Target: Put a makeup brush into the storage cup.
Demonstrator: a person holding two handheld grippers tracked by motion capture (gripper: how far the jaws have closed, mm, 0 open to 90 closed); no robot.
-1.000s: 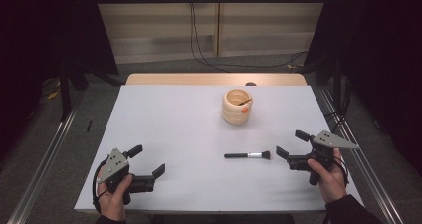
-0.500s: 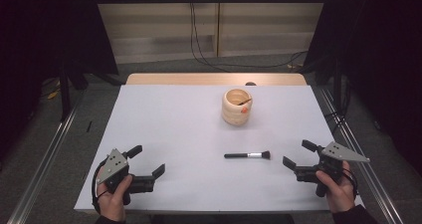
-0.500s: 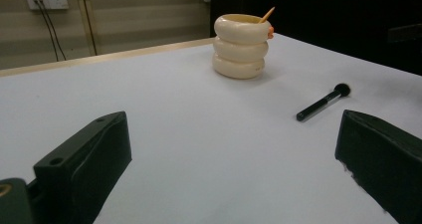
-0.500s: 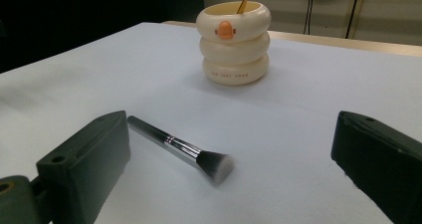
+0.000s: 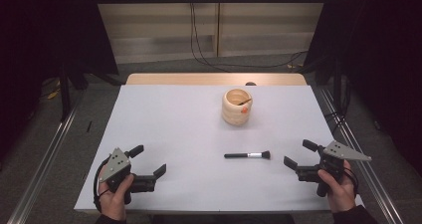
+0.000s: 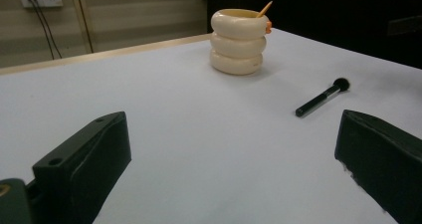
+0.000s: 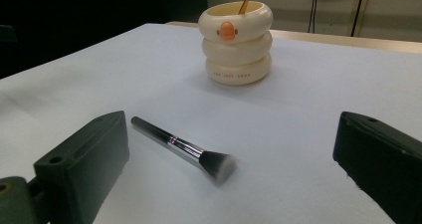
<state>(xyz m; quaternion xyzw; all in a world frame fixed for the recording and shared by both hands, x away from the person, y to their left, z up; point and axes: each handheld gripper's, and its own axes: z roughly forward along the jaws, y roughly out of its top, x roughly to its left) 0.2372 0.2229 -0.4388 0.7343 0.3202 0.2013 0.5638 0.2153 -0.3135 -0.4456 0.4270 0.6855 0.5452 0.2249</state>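
Right gripper (image 5: 299,154) jaws spread, empty, near makeup brush (image 5: 247,155) lying flat on white table (image 5: 174,124). Left gripper (image 5: 149,160) likewise spread, empty, well apart. Cream ringed holder (image 7: 235,36), orange beak, small unreadable lettering at base. Dark curtains either side.

Holder's (image 5: 237,106) contents largely hidden

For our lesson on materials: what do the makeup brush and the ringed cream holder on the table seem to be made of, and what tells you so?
Makeup brush: glossy dark handle, probably plastic or lacquered wood; a shiny band that looks metallic; soft dark bristles with paler tips. Ringed cream holder: smooth, evenly coloured, softly glossy with rounded moulded rings, so likely plastic or glazed ceramic; the look leaves it open.
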